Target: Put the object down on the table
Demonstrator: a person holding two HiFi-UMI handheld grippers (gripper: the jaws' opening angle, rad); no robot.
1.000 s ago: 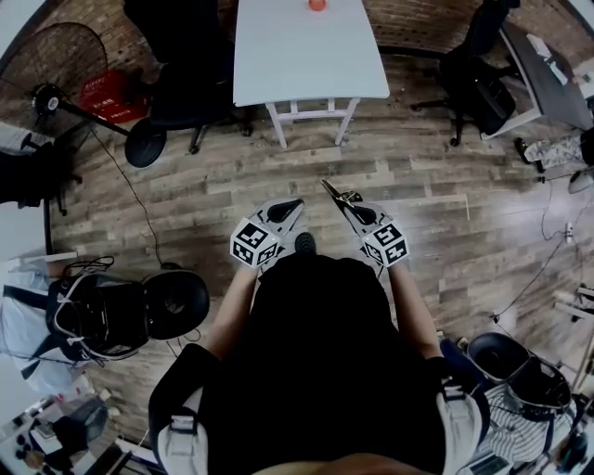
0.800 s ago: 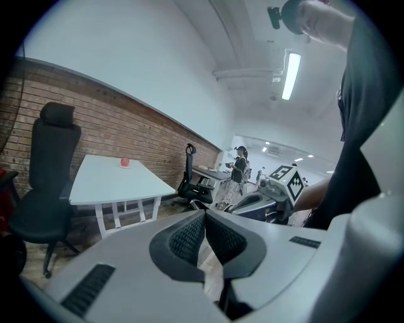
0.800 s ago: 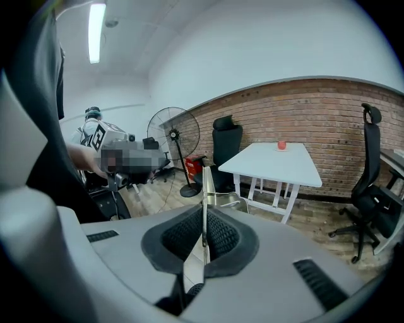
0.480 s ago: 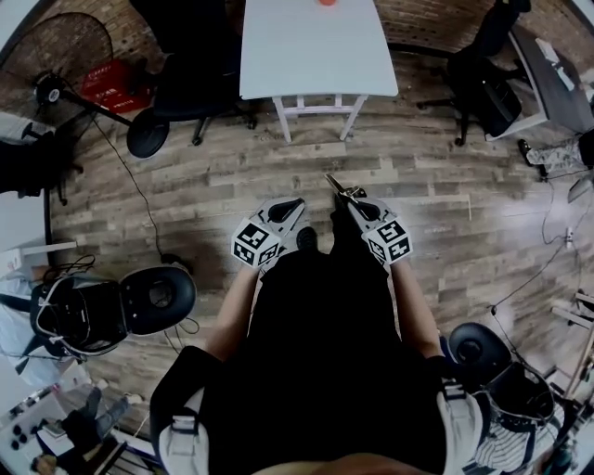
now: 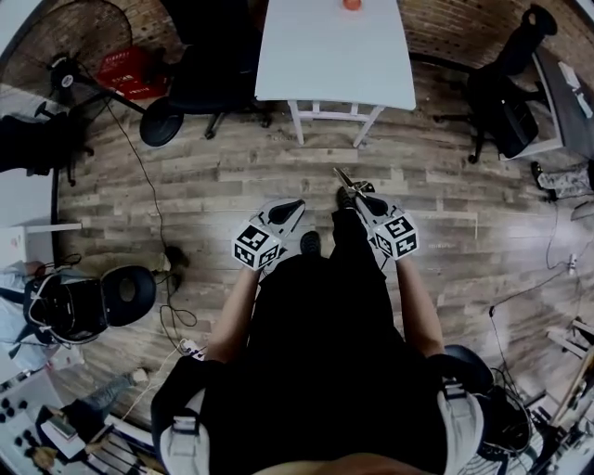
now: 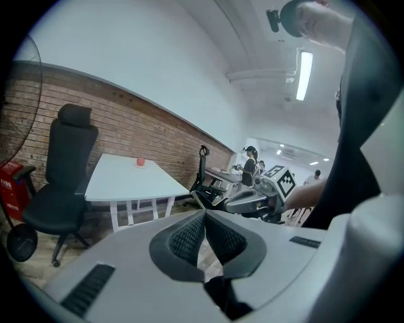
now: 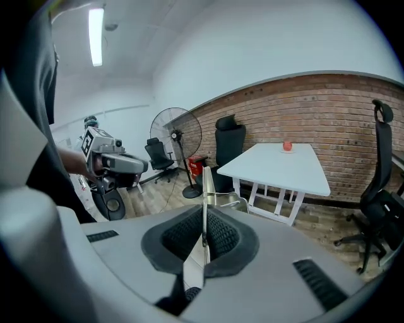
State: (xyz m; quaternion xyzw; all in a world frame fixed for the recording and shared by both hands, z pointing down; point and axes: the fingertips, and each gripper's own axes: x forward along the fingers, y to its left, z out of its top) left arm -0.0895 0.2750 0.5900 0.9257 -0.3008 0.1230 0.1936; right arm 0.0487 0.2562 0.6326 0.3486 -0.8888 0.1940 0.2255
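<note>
My right gripper [image 5: 362, 198] [image 7: 204, 222] is shut on a thin metal utensil [image 5: 347, 182] [image 7: 206, 189], which sticks out forward past the pads, seen edge-on in the right gripper view. My left gripper [image 5: 289, 207] [image 6: 204, 216] is shut with nothing between its pads. Both are held over the wooden floor in front of the person's body. The white table [image 5: 334, 57] [image 7: 278, 165] [image 6: 123, 180] stands ahead, some way off, with a small red object [image 5: 352, 4] [image 7: 288, 146] near its far end. Each gripper also shows in the other's view, the right gripper [image 6: 254, 199] and the left gripper [image 7: 115, 164].
A black office chair [image 5: 202, 88] stands left of the table, another chair [image 5: 512, 109] to its right. A standing fan [image 5: 58, 51] and a red crate [image 5: 130, 69] are at far left. Cables [image 5: 165, 278] trail over the floor at left.
The person has stepped toward the table; it now sits further right in the head view. Both grippers stay shut, the utensil still in the right one.
</note>
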